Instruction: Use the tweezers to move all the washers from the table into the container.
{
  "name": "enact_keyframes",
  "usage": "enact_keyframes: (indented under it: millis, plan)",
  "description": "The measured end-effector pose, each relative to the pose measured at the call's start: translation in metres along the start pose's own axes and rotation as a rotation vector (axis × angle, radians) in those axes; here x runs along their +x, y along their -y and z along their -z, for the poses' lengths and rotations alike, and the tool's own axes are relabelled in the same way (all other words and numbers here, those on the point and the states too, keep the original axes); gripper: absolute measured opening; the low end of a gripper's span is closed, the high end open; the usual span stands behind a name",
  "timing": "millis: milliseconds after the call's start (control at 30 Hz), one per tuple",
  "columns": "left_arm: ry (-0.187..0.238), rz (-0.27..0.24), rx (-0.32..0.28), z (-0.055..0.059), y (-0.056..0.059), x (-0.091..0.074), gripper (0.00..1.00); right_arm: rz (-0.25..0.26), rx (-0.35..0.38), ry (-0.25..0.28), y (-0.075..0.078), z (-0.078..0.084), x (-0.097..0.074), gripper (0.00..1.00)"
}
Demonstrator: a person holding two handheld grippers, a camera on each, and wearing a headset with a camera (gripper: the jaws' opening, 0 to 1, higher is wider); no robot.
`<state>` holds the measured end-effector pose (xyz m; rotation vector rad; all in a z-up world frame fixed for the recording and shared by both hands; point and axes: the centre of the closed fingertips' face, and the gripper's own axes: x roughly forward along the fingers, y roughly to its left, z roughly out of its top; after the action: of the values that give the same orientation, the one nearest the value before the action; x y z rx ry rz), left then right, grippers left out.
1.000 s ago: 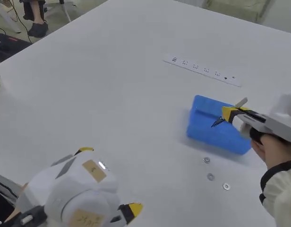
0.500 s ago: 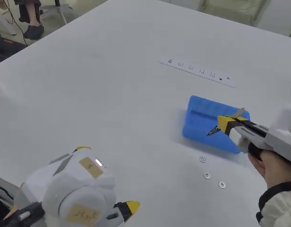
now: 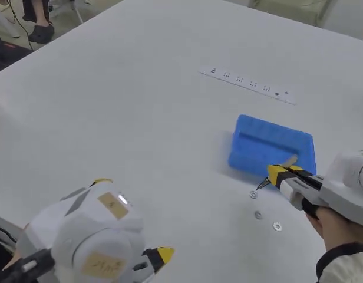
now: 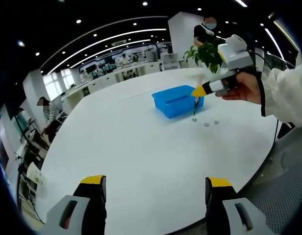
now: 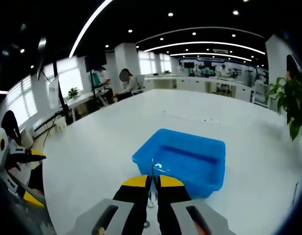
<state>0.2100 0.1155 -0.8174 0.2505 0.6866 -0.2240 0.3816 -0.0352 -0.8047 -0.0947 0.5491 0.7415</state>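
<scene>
Pick step – right tool (image 3: 277,173) clamped narrow on the tweezers (image 3: 264,184), tips poised just over the nearest washer (image 3: 253,194), with two more washers (image 3: 258,215) loose on the counter (image 3: 140,118) beside the blue container (image 3: 270,144). Next, probably: lower, pinch the ring's edge, lift over the rim. Left tool (image 4: 156,182) wide open, holding nothing – well apart.

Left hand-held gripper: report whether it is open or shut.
Open: the left hand-held gripper shows both jaws wide apart, with white table between them.
</scene>
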Motion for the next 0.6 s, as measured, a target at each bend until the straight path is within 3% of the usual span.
enact_keyframes:
  millis: [467, 600]
  plan:
    - [-0.008, -0.004, 0.001, 0.0016, -0.0010, 0.0000, 0.84, -0.003, -0.027, -0.026, -0.0006, 0.0092, 0.0060, 0.03]
    - [-0.010, -0.001, 0.004, 0.0025, -0.0010, 0.0014, 0.84, 0.018, -0.090, -0.002, -0.0004, 0.0089, 0.0051, 0.02]
